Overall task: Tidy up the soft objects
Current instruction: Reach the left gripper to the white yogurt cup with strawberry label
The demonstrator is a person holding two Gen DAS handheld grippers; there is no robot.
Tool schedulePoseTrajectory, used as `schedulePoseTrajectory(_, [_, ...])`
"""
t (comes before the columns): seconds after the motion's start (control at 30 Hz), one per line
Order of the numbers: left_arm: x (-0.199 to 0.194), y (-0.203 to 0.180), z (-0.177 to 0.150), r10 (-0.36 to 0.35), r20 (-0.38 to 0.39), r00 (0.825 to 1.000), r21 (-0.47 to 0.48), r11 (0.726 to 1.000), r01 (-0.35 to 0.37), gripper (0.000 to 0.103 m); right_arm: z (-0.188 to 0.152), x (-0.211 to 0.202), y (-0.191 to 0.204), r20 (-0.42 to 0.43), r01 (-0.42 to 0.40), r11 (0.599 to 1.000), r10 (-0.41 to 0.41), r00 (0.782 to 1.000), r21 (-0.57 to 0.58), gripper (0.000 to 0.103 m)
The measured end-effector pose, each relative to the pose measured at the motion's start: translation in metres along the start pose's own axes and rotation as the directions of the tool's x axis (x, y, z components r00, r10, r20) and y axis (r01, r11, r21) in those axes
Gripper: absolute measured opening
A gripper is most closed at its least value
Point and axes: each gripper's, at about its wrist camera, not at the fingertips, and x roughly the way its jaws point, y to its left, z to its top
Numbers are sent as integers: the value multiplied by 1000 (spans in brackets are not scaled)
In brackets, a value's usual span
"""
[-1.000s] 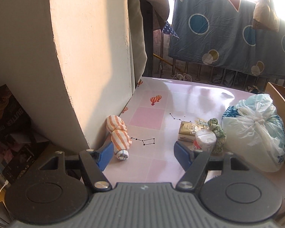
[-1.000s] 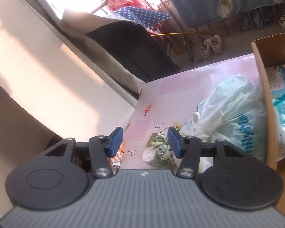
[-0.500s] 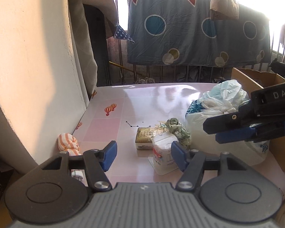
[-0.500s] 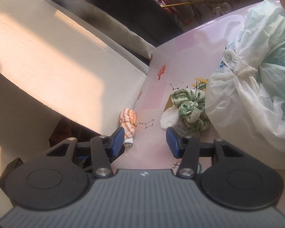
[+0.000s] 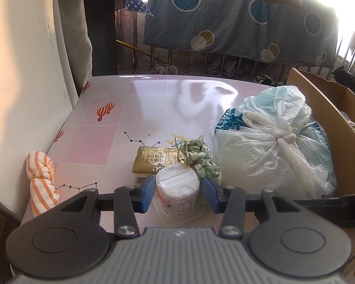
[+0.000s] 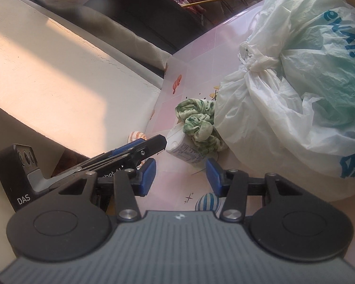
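My left gripper [image 5: 178, 193] is open, its blue pads on either side of a white wrapped tissue roll [image 5: 177, 188] on the pink table [image 5: 153, 108]. A green patterned cloth [image 5: 198, 157] lies against the roll, and a gold tissue pack [image 5: 153, 161] lies behind it. An orange-striped rolled cloth [image 5: 41, 179] lies at the left edge by the wall. My right gripper [image 6: 181, 177] is open and empty, low over the table, just short of the roll [image 6: 184, 149] and green cloth [image 6: 198, 120]. The left gripper's fingers [image 6: 139, 148] show at its left.
A large knotted white plastic bag [image 5: 272, 149] fills the table's right side, also in the right wrist view [image 6: 295, 90]. A cardboard box [image 5: 329, 123] stands beyond it. A cream wall [image 5: 23, 71] borders the left. A blue blanket [image 5: 236, 16] hangs on railings behind.
My left gripper swung right from the striped cloth and moved in around the tissue roll. My right gripper dropped lower and closer to the roll and green cloth.
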Motion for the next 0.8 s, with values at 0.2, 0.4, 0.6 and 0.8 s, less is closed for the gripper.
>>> schedulePoseTrajectory(0.2, [9,-1,0,5,-26,1000,-9,1000,-6,9,-6,3,-12,-8,-6,999,7,1000,32,46])
schedulePoseTrajectory(0.4, [5,6,4,-23,-30,999,-58,998,21,6,-11,0,-18,-12,-4,999,5,1000,50,46])
schedulePoseTrajectory(0.6, [18,-5,11,-29,-89,996,-37,999,26,54,-15,-1,-18,-11,-10,998,10,1000,60,48])
schedulePoseTrajectory(0.8, [27,-10,16,48,-82,995,-10,999,-49,43,-17,-3,-22,-15,-8,997,10,1000,78,48])
